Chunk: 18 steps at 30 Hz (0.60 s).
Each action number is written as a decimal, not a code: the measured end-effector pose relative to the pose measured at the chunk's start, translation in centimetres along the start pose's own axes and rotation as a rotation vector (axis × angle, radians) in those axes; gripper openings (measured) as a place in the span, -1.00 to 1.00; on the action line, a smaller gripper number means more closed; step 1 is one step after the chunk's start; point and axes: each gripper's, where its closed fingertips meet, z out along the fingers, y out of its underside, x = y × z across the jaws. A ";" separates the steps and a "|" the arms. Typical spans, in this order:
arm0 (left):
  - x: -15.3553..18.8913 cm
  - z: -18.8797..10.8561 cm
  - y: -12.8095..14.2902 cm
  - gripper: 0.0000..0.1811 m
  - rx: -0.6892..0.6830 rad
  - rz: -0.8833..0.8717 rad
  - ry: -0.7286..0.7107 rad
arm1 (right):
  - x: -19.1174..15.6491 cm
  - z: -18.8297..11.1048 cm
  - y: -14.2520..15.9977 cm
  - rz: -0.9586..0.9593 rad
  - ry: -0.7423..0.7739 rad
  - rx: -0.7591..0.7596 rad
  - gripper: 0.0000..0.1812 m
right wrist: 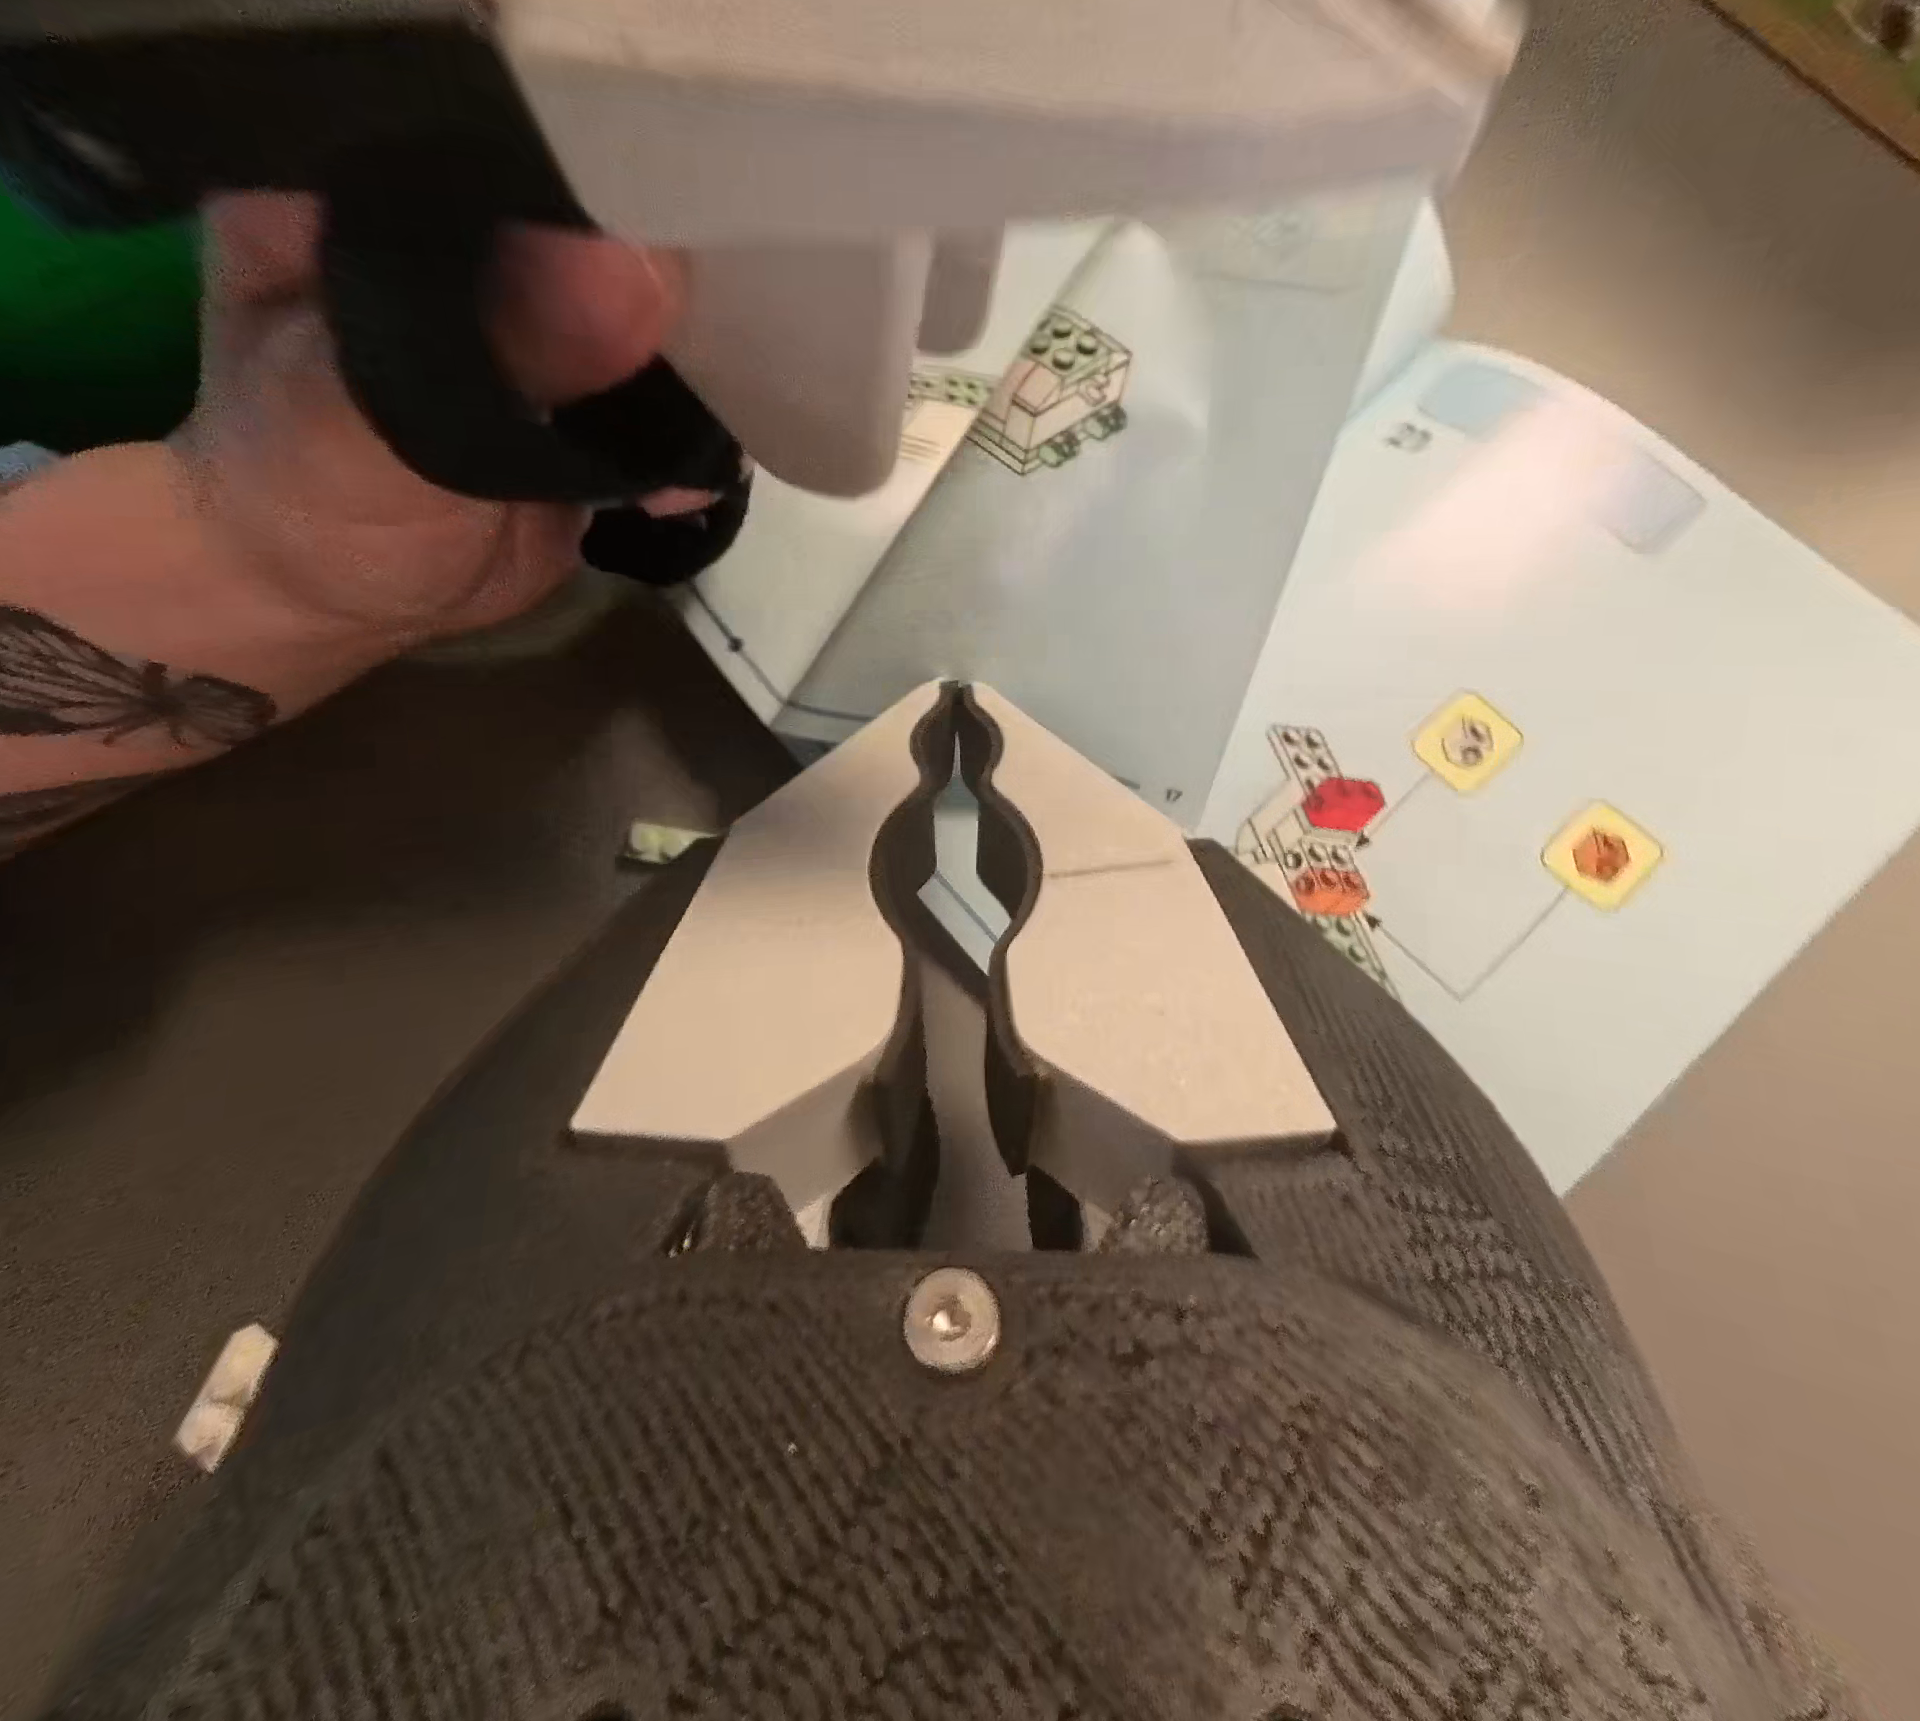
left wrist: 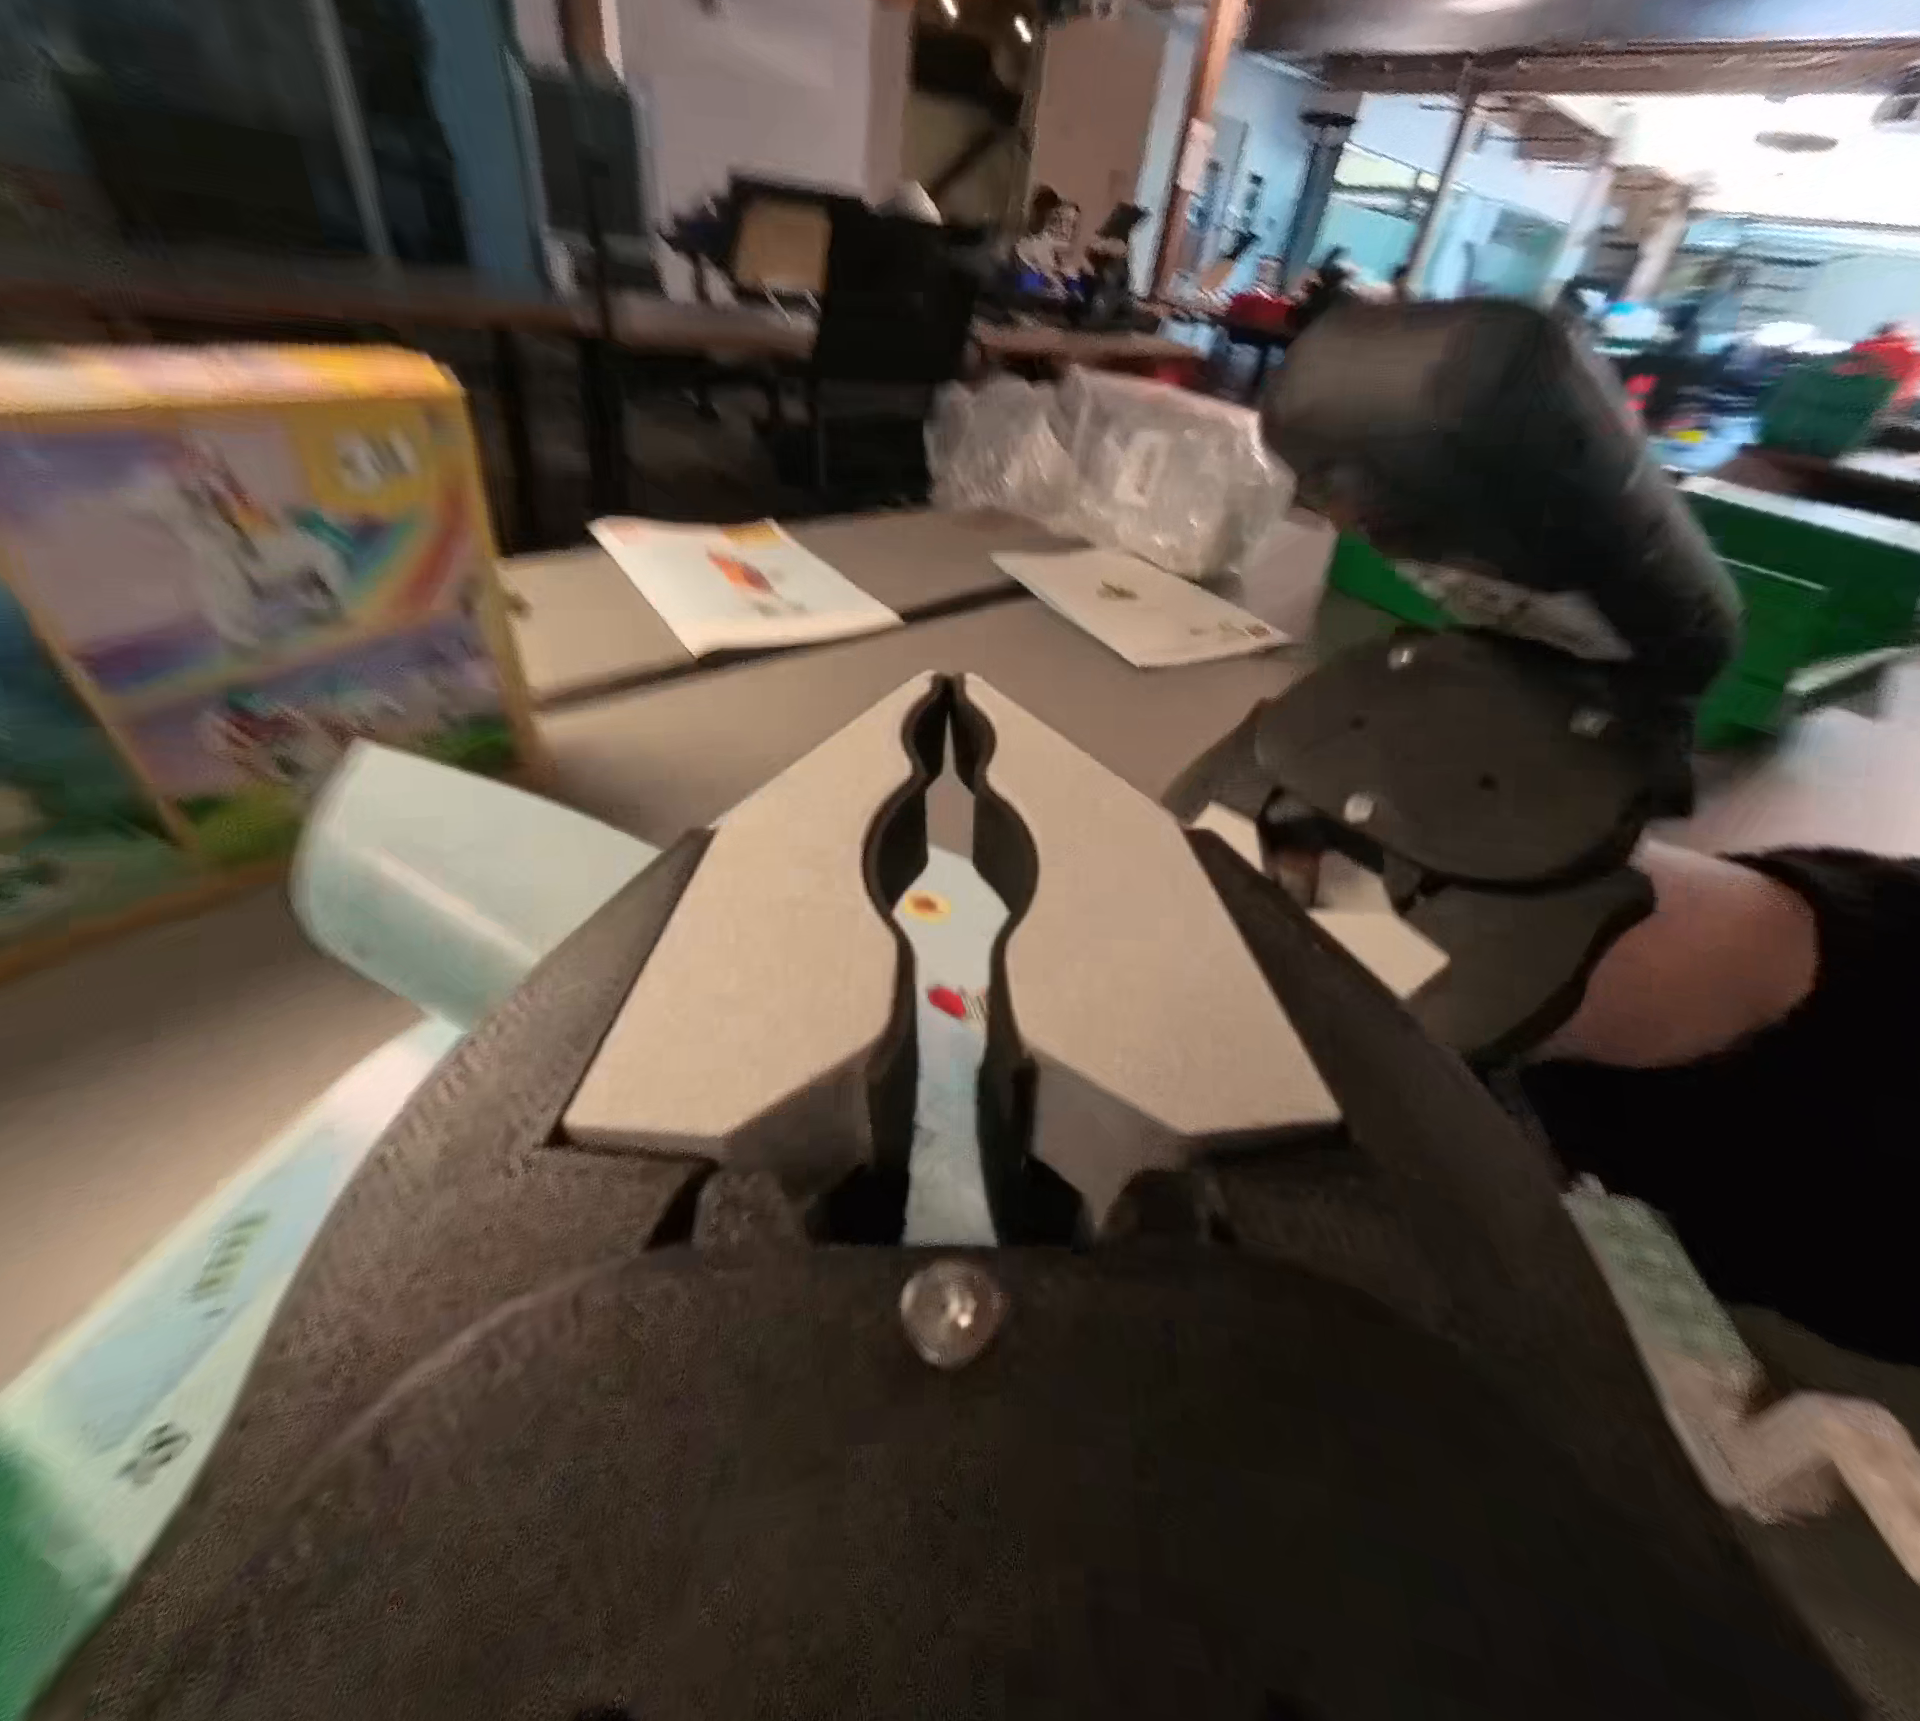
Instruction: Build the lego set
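An open light-blue instruction booklet lies on the grey table, showing pictures of white, red and orange bricks. One page stands lifted and curled; it also shows in the left wrist view. My right gripper is shut with its tips at the lower edge of that page; I cannot tell if it pinches the paper. My left gripper is shut and empty, low over the booklet. It crosses the top of the right wrist view, blurred. Two small white bricks lie left of my right gripper.
The colourful set box stands at the left. Two more booklets and clear plastic bags lie farther back. A green bin is at the right. The other gripper's black body is close on the right. The gap from one gripper's tips to the other's is roughly 12 cm.
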 end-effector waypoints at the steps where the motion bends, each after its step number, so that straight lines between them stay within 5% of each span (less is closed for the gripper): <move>1: 0.1 -0.7 -1.5 -1.00 0.051 0.063 -0.045 | -0.4 0.2 -0.4 -0.027 -0.012 0.011 -1.00; 7: -0.9 -4.8 -6.9 -1.00 0.292 0.382 -0.329 | -3.3 1.2 -2.8 -0.222 -0.110 0.091 -1.00; 18: -1.9 -8.7 -10.1 -1.00 0.476 0.360 -0.405 | -8.6 3.9 -3.6 -0.457 -0.450 0.075 -0.98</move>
